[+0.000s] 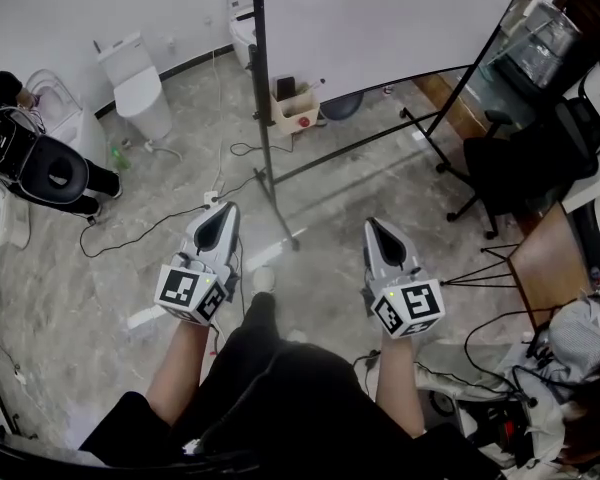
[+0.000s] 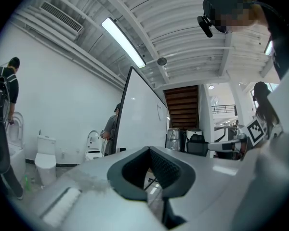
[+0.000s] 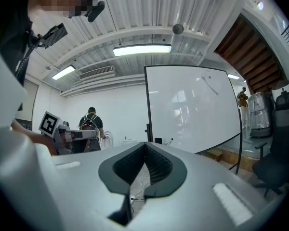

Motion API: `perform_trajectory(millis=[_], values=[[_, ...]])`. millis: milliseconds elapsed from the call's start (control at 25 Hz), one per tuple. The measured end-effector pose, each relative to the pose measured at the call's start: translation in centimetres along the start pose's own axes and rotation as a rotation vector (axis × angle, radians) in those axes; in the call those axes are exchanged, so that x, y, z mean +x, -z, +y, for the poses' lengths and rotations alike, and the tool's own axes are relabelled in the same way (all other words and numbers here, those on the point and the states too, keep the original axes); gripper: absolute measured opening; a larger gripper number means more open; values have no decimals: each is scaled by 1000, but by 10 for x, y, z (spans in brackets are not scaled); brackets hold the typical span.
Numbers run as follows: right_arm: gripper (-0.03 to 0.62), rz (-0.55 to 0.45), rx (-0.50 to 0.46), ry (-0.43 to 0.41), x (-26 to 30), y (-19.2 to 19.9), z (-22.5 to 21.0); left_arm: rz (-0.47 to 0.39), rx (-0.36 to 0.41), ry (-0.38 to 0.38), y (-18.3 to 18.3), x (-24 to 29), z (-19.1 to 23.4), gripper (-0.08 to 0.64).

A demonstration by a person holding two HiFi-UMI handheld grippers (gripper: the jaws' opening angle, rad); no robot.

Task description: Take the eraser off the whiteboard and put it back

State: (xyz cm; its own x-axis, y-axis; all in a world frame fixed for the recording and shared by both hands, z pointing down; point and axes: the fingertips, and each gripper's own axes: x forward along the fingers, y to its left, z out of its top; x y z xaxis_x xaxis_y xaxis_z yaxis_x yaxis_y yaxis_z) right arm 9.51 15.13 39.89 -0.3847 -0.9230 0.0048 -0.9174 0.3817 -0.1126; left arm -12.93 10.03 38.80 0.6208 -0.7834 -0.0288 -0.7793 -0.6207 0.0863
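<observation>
Eraser (image 1: 285,88), seemingly the small dark block at the whiteboard's (image 1: 380,18) lower left corner, upper centre of head view. Likely light, rigid-backed, magnet-held; best pinched across its long sides. Left tongs (image 1: 223,210) and right tongs (image 1: 374,224) are both closed, empty, well apart from it.

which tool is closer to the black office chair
Right. The right tool sits below-left of the chair in the head view; the left tool is farther left, beyond the whiteboard post.

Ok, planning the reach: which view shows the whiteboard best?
The right gripper view: the whiteboard faces it, nearly whole, frame included. The head view catches only its lower part from above; the left gripper view sees it at a steep slant.
</observation>
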Motion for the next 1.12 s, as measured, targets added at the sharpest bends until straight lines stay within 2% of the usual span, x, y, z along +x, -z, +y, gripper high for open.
perform_trajectory(millis=[480, 760, 1120], values=[[9, -15, -24, 16, 88, -20, -28, -15, -31, 48, -7, 81, 56, 5], [9, -2, -37, 17, 147, -26, -23, 15, 5, 108, -11, 122, 93, 5], [9, 2, -43, 40, 214, -30, -25, 16, -7, 143, -14, 162, 145, 5]])
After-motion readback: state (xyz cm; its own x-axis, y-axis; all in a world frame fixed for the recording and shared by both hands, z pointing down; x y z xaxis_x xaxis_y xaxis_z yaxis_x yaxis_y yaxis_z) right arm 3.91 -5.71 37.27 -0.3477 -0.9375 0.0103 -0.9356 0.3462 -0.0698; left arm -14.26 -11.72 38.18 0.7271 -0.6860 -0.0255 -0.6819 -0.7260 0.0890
